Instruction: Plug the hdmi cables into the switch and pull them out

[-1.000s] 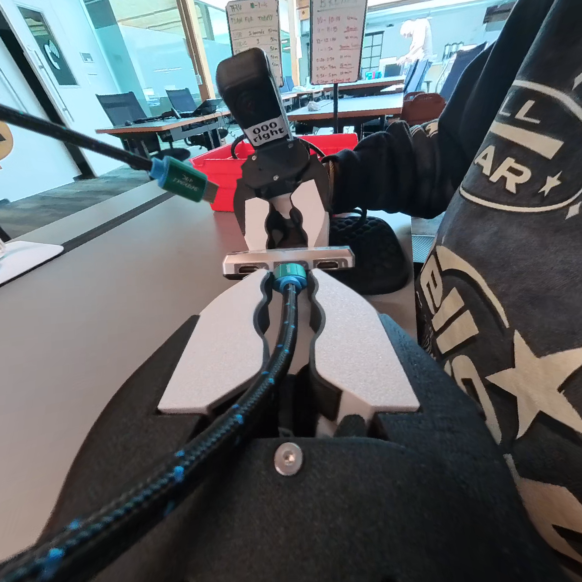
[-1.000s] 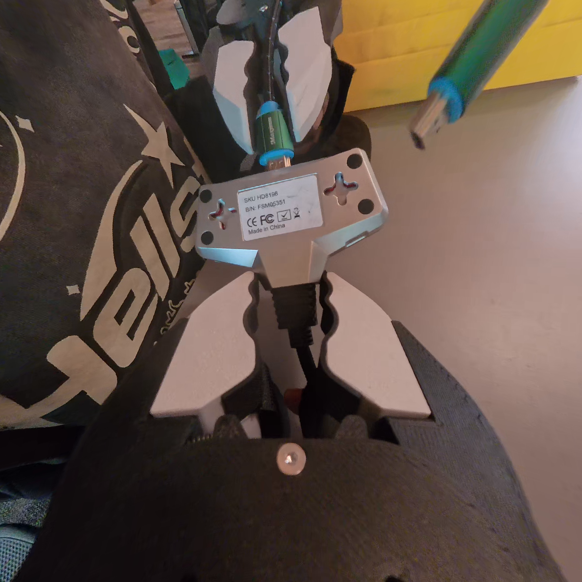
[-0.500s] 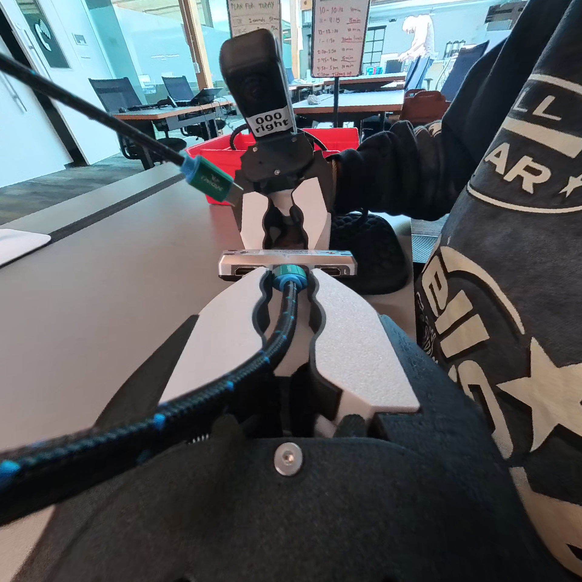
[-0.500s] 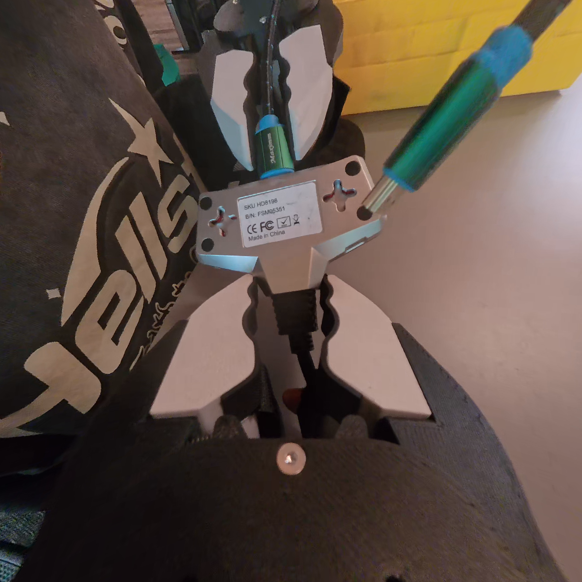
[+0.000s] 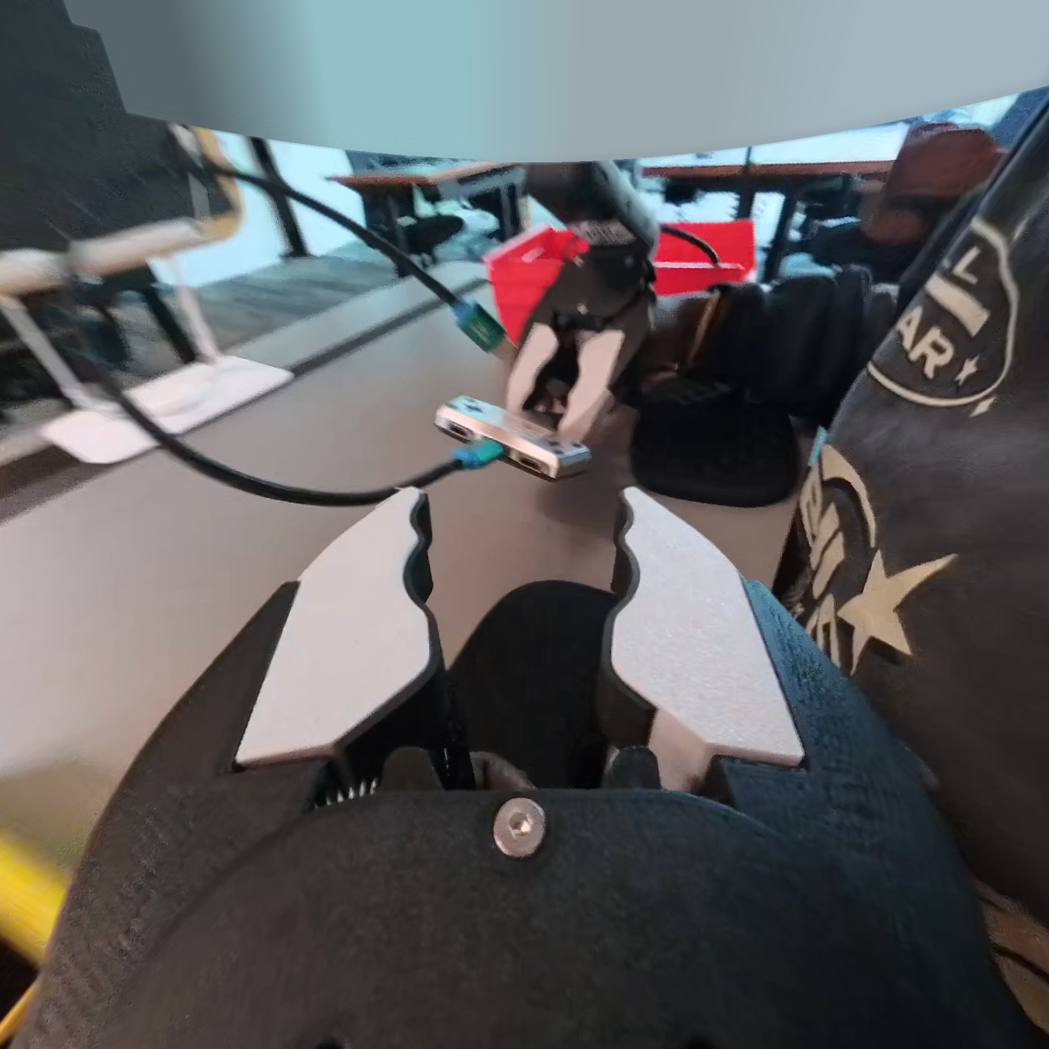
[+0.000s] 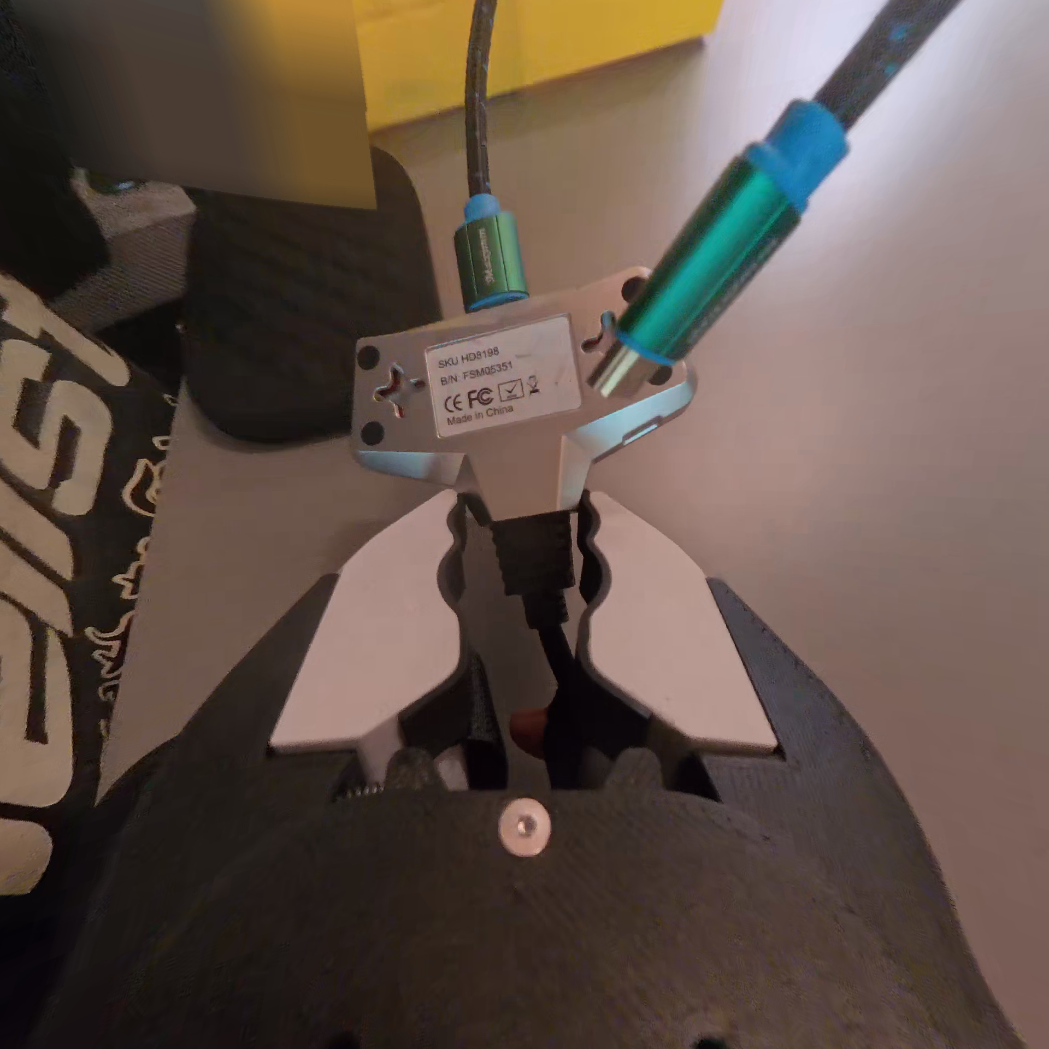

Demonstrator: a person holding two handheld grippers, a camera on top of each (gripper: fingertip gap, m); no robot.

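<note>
My right gripper (image 6: 522, 499) is shut on the neck of the silver HDMI switch (image 6: 511, 386) and holds it above the table, underside up. A green HDMI plug (image 6: 491, 264) sits in the switch's middle port, its braided cable (image 6: 479, 96) leading away. The cable's other green plug (image 6: 709, 272) hangs loose over the switch's right corner. My left gripper (image 5: 522, 505) is open and empty, drawn back from the switch (image 5: 511, 437). In the left wrist view the plugged connector (image 5: 479, 454), the loose plug (image 5: 481, 328) and the right gripper (image 5: 570, 391) show ahead.
A red bin (image 5: 522, 272) stands behind the right gripper on the grey table (image 5: 170, 567). A black padded case (image 5: 709, 454) lies beside the switch. A person's dark printed sweatshirt (image 5: 936, 454) fills the right side. A yellow block (image 6: 511, 45) sits at the far table edge.
My left gripper has opened, let go of the plugged connector and pulled back from the switch. The loose plug has swung down over the switch's corner. The right gripper still holds the switch.
</note>
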